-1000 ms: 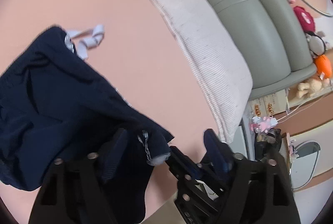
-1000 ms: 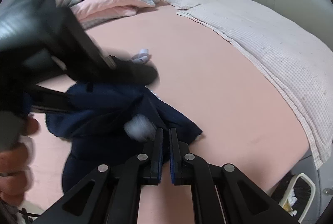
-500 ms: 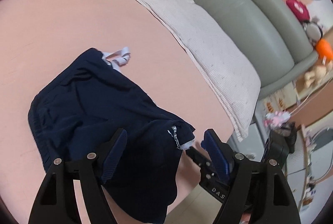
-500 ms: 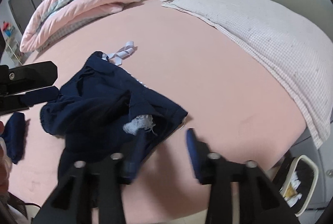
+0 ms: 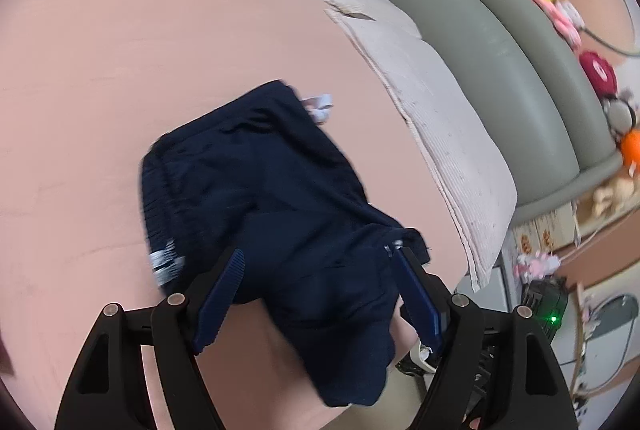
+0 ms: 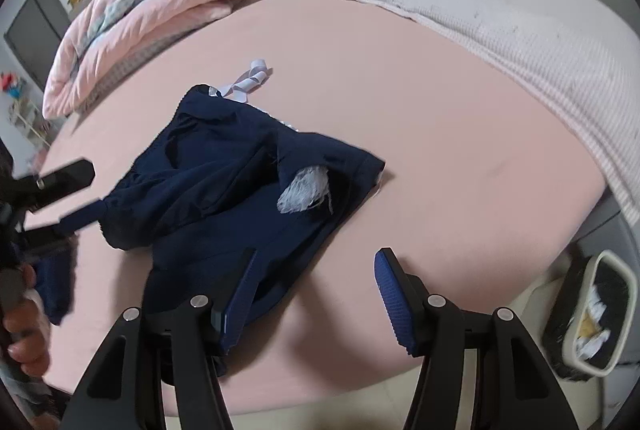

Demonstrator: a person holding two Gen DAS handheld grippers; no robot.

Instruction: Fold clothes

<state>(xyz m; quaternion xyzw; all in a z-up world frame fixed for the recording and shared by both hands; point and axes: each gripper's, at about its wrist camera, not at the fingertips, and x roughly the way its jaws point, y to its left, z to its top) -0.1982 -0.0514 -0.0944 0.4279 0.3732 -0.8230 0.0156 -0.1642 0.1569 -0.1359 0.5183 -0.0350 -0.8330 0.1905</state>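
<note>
Both grippers (R (image 6: 316, 290) opening) gape over navy shorts (image 6: 240, 182), untouched.

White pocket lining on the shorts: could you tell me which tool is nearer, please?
Right. The right tool, jaws opening, hangs just short of the lining; the left tool is beyond the shorts' far side.

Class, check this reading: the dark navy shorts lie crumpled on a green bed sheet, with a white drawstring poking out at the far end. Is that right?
Not quite: the bed sheet is pink, not green, as the right wrist view shows. The dark navy shorts do lie crumpled on it, with the white drawstring at their far end.
</note>
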